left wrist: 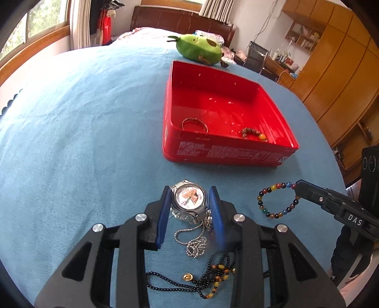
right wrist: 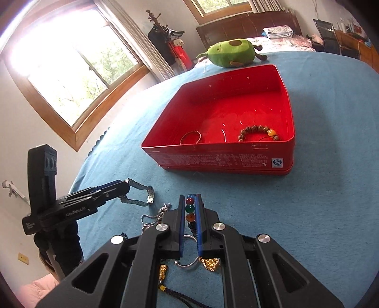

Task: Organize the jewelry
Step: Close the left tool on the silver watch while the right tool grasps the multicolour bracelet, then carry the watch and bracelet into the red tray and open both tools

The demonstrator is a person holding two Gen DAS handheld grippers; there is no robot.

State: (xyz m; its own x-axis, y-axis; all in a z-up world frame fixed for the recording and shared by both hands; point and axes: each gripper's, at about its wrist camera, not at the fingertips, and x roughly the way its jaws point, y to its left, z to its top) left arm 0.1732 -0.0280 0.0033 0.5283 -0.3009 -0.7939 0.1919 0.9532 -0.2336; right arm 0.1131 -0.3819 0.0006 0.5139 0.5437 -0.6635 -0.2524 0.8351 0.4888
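An open red tin point(left wrist: 227, 151) point(right wrist: 213, 163) sits on the blue bedspread; inside lie a thin metal bangle point(left wrist: 194, 125) point(right wrist: 190, 137) and a brown bead bracelet point(left wrist: 254, 134) point(right wrist: 258, 132). My left gripper point(left wrist: 190, 197) point(right wrist: 128, 187) is shut on a silver wristwatch point(left wrist: 189, 201) point(right wrist: 142, 194), held just above the cloth. My right gripper point(right wrist: 190, 199) point(left wrist: 299, 189) is shut on a multicoloured bead bracelet point(left wrist: 277, 200) point(right wrist: 190, 209). Below lie a silver ball chain point(left wrist: 195, 237), a black bead necklace point(left wrist: 201, 277), a silver bangle point(right wrist: 188, 263) and gold pieces point(right wrist: 209, 263).
A green avocado plush point(left wrist: 200, 48) point(right wrist: 231, 53) lies beyond the tin. A wooden headboard point(left wrist: 180, 20), a window point(right wrist: 71, 71), a desk with chair point(left wrist: 258, 56) and wardrobes point(left wrist: 336, 78) surround the bed.
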